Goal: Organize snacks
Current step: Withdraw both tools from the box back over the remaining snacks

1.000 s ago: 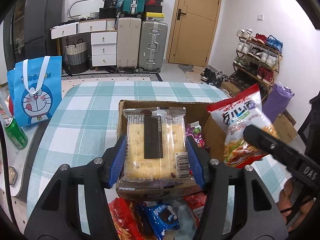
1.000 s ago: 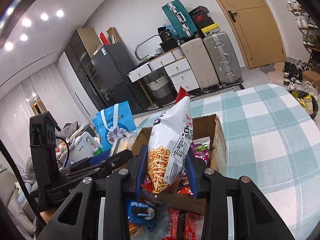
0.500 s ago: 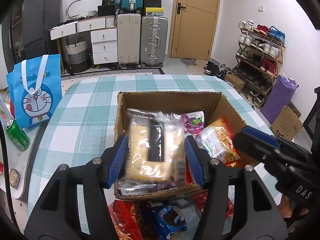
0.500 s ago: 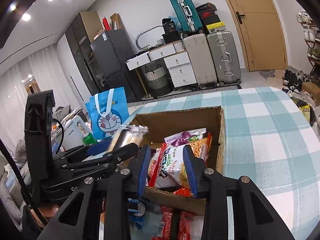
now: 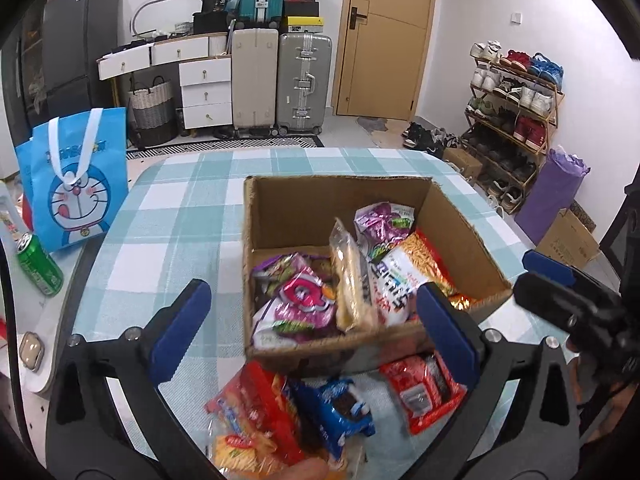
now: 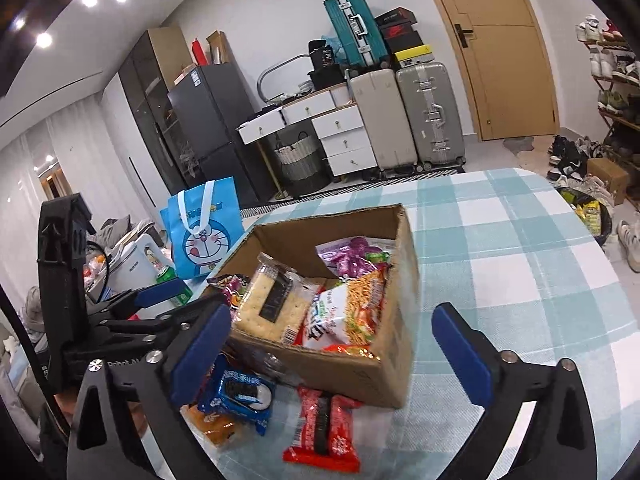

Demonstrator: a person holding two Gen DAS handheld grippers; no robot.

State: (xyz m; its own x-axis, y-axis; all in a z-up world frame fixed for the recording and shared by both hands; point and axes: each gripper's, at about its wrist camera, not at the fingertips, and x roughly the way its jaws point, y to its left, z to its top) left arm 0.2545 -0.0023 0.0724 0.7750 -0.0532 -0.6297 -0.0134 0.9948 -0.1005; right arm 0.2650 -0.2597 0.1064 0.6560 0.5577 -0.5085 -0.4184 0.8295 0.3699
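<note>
Cardboard box [image 5: 460, 216] holds snacks; packets [image 5: 332, 408] lie before it.

teal-and-white checked tablecloth [image 5: 180, 216], brown box [image 5: 344, 196]

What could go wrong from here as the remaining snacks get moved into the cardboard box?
1. The cracker pack stands on edge against the noodle-snack bag; another drop may tip it over.
2. The blue cookie pack lies under the left finger of the right claw, overlapping an orange packet, so a grab might catch both.
3. The red packet touches the cardboard box; closing there could shove it.
</note>
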